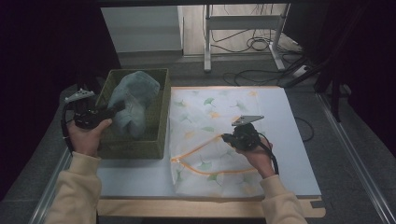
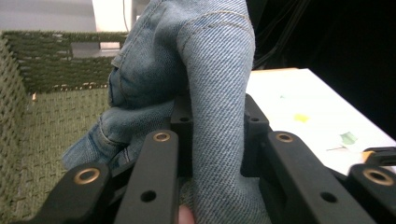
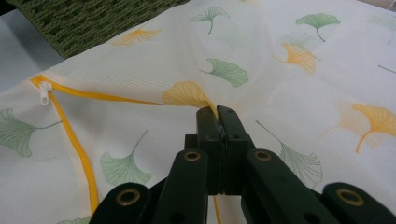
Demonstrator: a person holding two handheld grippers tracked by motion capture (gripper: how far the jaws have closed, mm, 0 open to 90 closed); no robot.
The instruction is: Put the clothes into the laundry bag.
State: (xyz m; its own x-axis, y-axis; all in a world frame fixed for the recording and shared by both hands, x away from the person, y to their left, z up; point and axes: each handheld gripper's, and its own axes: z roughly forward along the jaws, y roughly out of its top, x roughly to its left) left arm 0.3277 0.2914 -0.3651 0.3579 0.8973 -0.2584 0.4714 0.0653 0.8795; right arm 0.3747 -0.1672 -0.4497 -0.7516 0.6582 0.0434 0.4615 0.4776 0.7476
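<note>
A pale wooden counter (image 1: 210, 208) carries a large white sheet (image 1: 289, 140) that covers most of its top; dark grey floor lies around it. Beyond the far edge stand the white metal legs of a frame (image 1: 208, 42), with black cables (image 1: 252, 44) looped on the floor behind, and darkness closes in at both sides.

At the counter's left edge sits an olive-green woven rectangular basket (image 1: 156, 140). A light blue denim garment (image 1: 135, 100), bunched up, rises out of it. The left tool (image 1: 116, 109), held in the person's left hand (image 1: 86, 135), is clenched on a fold of this denim; in the left gripper view the cloth (image 2: 215, 93) stands upright between the jaws, with the basket's woven wall behind it.

Just right of the basket, touching its side, lies a flat white mesh bag printed with green and orange ginkgo leaves and edged by an orange zip (image 1: 210, 121). The right tool (image 1: 229, 139) is pinched tight on the bag's fabric (image 3: 243, 74) beside the zip, whose white pull (image 3: 44, 91) lies off to one side.
</note>
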